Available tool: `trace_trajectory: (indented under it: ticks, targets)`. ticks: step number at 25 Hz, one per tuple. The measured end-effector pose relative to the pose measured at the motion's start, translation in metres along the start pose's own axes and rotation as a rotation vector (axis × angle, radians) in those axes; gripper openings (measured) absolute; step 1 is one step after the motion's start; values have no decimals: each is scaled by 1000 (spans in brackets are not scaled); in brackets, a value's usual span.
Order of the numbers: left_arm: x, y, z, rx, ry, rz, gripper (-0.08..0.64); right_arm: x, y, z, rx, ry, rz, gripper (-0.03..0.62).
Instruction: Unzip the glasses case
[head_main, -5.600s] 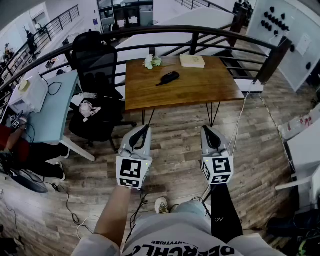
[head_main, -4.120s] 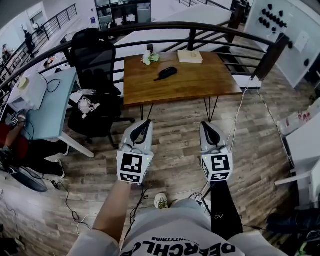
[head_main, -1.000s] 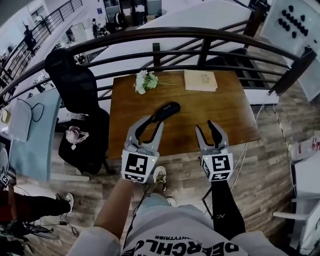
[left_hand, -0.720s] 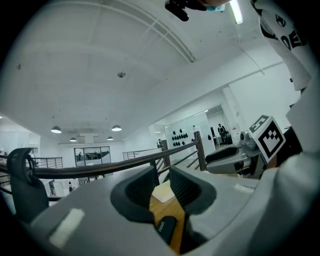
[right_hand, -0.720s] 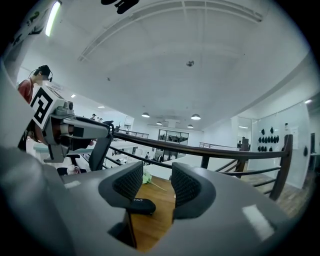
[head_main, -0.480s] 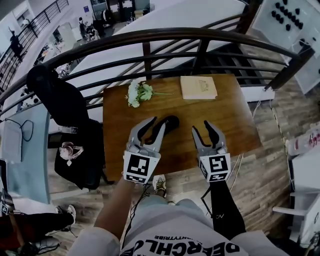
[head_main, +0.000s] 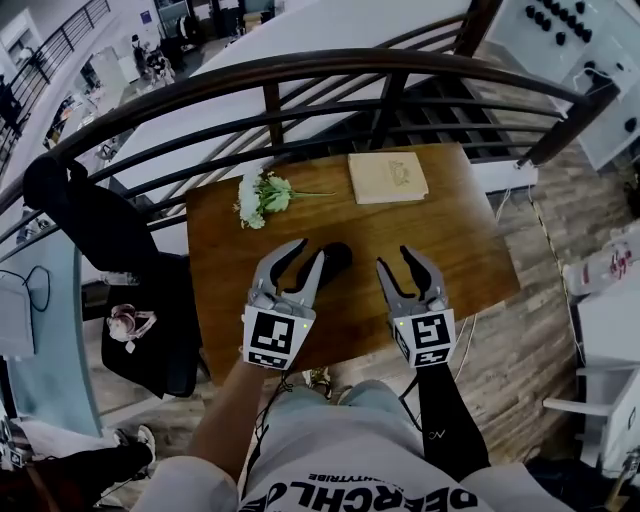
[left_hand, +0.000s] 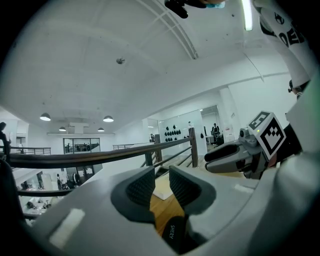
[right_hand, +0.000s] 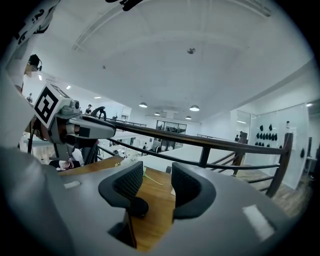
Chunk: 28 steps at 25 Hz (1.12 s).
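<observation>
Left gripper: jaws a fair bit apart, gripping nothing.
Right gripper: same deal, jaws apart, just bare tabletop showing between them.
Case: the black oval glasses case lies mid-way across the brown wooden table, right at the left gripper's tip. Touching or not, can't tell.
Head view only: white flower bunch far left, tan book far right.
Left gripper view only: the case sits low between the jaws, with pale print on it.
</observation>
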<state>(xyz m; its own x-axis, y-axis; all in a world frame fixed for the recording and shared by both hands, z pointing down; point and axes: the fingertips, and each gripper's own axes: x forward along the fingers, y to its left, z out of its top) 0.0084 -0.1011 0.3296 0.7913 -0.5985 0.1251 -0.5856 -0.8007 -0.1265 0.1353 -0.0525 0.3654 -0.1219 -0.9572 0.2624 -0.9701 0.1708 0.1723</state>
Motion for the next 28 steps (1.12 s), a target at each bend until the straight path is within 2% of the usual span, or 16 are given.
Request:
trace_trajectory:
  ticks: [4,14,17,23,28]
  targets:
    - [14,-5,-14,-7,28,-31,91,9,0,-14,9,28,14,209]
    - [43,-14,-56,-22,136,-51,91,48,1,-52,17,117,166,206]
    - [53,-19,-76,-43,188,-47,91,62,-2,-72,14,172,205,224]
    - [65,-30,-123,-74,326,-45,91,79,6,-115,-9,291,335,221]
    - [72,-36,-151,-101,404,-37,91,90,18,-149,-28,378,426,219]
